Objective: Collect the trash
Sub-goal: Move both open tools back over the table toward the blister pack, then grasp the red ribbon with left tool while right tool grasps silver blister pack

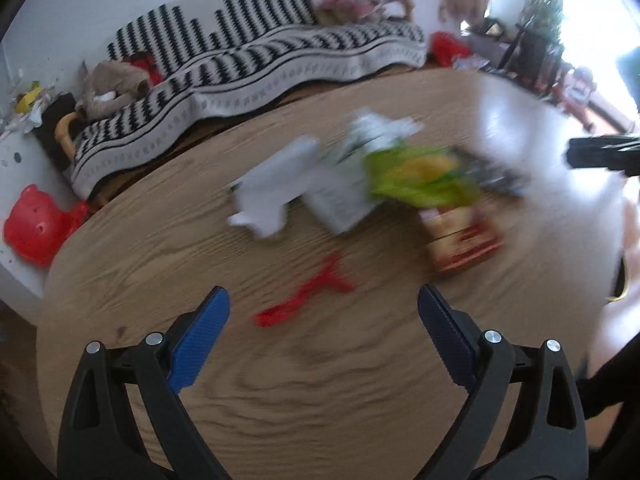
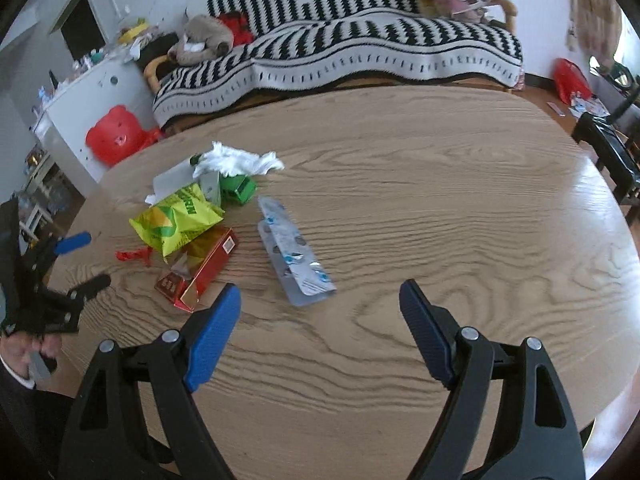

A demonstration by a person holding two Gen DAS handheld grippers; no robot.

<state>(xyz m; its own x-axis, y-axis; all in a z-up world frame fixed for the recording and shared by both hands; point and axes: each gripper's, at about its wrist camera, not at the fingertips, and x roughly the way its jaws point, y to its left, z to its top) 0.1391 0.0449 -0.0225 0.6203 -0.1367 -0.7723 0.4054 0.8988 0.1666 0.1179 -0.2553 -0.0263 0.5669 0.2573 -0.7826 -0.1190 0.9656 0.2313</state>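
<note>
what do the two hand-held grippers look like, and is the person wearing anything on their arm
Each hand-held gripper, left and right, has black plastic clamp-style arms with silver pivot rivets and textured blue finger pads. A dark sleeve over a white cuff shows at the left wrist.

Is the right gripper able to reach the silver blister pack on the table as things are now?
Probably yes. The right gripper is open and empty, and the blister pack lies flat just ahead of it, apart from the other trash, with only bare table between.

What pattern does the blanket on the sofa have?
The blanket has black and white zigzag stripes, clearest in the right wrist view.
</note>
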